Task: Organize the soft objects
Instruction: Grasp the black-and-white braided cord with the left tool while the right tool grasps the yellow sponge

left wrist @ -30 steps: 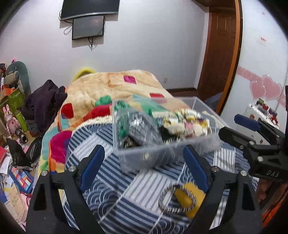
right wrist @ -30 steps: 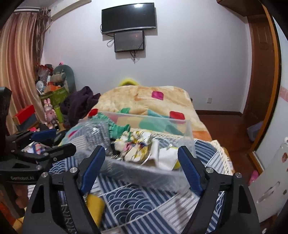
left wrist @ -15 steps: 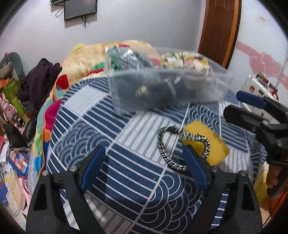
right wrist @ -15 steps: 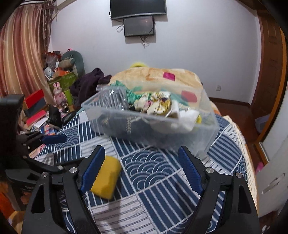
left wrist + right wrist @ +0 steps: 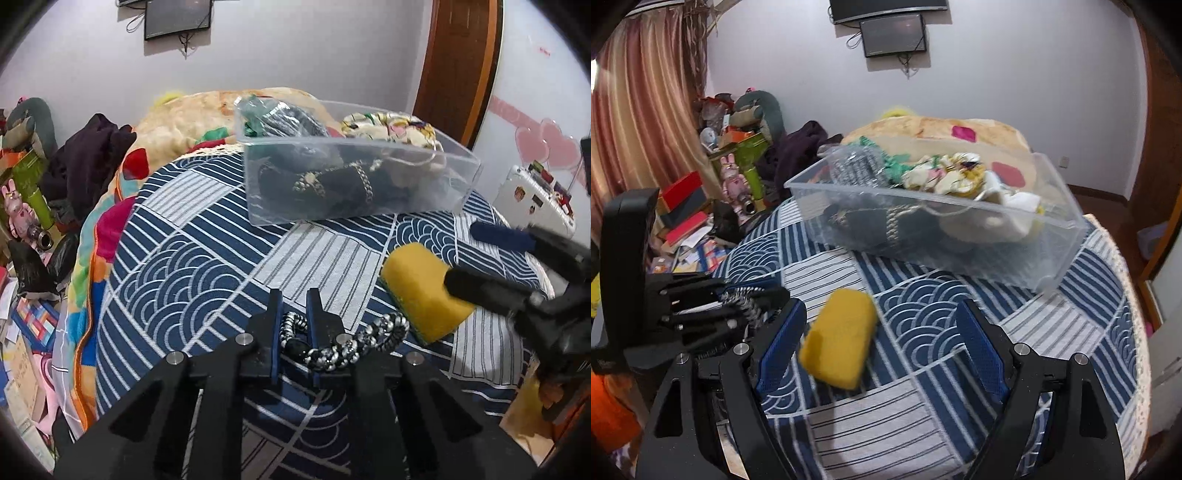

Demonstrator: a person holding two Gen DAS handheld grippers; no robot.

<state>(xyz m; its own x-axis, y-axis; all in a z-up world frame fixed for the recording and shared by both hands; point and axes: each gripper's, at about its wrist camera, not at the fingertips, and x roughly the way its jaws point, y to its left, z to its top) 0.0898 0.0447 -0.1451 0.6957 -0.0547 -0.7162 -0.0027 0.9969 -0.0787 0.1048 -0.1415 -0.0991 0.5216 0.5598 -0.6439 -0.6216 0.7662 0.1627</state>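
My left gripper [image 5: 294,295] is shut on a black-and-white braided hair band [image 5: 354,341] lying on the blue patterned cloth [image 5: 192,258]; it also shows in the right wrist view [image 5: 746,295]. A yellow sponge [image 5: 421,291] lies just right of the band, also in the right wrist view [image 5: 840,339]. My right gripper [image 5: 882,317] is open, its fingers either side of the sponge without touching; it shows in the left wrist view [image 5: 476,258]. A clear plastic bin [image 5: 354,177] holding soft items stands behind, and shows in the right wrist view [image 5: 938,214].
The cloth covers a bed with a colourful blanket [image 5: 207,114] behind the bin. Clutter of toys and boxes [image 5: 701,206] lies on the floor to the left. A wooden door [image 5: 461,62] is at the right.
My left gripper has lowered onto the hair band and shut on it. My right gripper has moved down and forward, so the sponge now lies between its open fingers.
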